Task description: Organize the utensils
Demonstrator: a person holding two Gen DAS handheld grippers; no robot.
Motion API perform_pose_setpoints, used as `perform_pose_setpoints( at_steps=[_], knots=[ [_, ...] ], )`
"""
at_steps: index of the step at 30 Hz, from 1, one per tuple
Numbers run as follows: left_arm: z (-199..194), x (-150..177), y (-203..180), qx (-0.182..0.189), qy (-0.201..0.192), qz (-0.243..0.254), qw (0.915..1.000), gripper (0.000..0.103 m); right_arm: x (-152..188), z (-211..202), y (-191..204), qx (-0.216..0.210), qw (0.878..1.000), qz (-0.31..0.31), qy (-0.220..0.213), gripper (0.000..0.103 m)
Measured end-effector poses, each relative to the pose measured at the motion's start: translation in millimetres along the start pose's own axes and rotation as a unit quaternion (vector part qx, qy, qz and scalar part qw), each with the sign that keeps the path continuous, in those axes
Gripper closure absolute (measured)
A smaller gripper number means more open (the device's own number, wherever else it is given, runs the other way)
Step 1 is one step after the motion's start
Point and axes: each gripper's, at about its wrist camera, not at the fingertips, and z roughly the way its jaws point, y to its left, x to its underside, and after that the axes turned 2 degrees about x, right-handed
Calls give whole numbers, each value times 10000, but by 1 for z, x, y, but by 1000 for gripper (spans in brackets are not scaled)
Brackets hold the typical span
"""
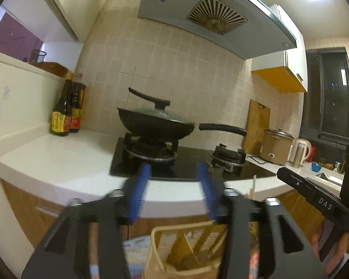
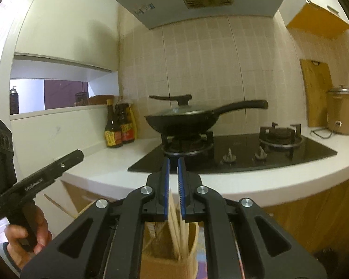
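Observation:
My right gripper [image 2: 173,162] is shut on a bundle of pale wooden chopsticks [image 2: 176,223], which hang down from the jaws into a beige utensil holder [image 2: 167,265] below. My left gripper [image 1: 175,169] is open and empty, with its blue-padded fingers [image 1: 142,186] spread wide above a beige slotted utensil holder [image 1: 186,244] seen under it. A thin chopstick tip [image 1: 253,183] shows to the right of the left gripper. Each gripper's black body appears at the edge of the other's view.
A white counter [image 2: 104,174] carries a black gas hob [image 2: 244,155] with a lidded black wok [image 2: 186,118]. Sauce bottles [image 2: 116,130] stand at the left. A cutting board [image 2: 318,93] and a rice cooker [image 2: 342,111] stand at the right. Wooden cabinet fronts lie below the counter.

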Motion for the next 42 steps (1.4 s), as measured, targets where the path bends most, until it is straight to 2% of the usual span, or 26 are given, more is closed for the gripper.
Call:
perform_pose_setpoints(
  at_steps=[1,2,3,4,7,10,13,17,21,26,28,30,34,37,42],
  knots=[
    [-6,1,-1,23,24,-25,10000,37,1,-5,-1,18,10000,20,51,84],
    [-16,1,-1,83,83,-59,9999,29,5,-15,-2,24,9999,65,85,67],
    [-23,2,-3,129,147,-63,9998,24,7,-25,-3,34,9999,102,89,46],
    [-32,3,-6,151,220,-49,9996,23,11,-37,-3,31,9999,129,77,43],
    [-60,14,-20,105,470,93,9988,14,23,-66,1,1,9995,122,281,43],
    [-86,30,-37,-57,662,315,9973,13,40,-88,4,14,9981,200,588,43],
    [-111,55,-53,-364,842,377,9951,13,67,-112,16,204,9949,81,982,38],
    [-136,92,-70,-614,1046,399,9918,13,96,-141,34,341,9917,-15,1242,31],
    [-163,129,-84,-805,1292,424,9874,13,129,-159,46,512,9901,86,1303,27],
    [-180,156,-94,-1265,1129,457,9845,13,161,-170,61,870,9885,-241,1216,27],
    [-183,160,-95,-1404,1055,458,9834,13,164,-171,61,954,9879,-273,1196,27],
    [-184,162,-93,-1558,1066,445,9810,13,163,-174,58,944,9890,-201,1125,22],
    [-182,160,-89,-1665,1101,341,9793,12,163,-168,56,1094,9867,-227,1185,21],
    [-183,160,-85,-1763,1108,229,9778,11,161,-167,55,1159,9860,-204,1180,13],
    [-184,159,-82,-1944,1116,153,9744,9,162,-164,51,1137,9852,-157,1272,11]
  ],
)
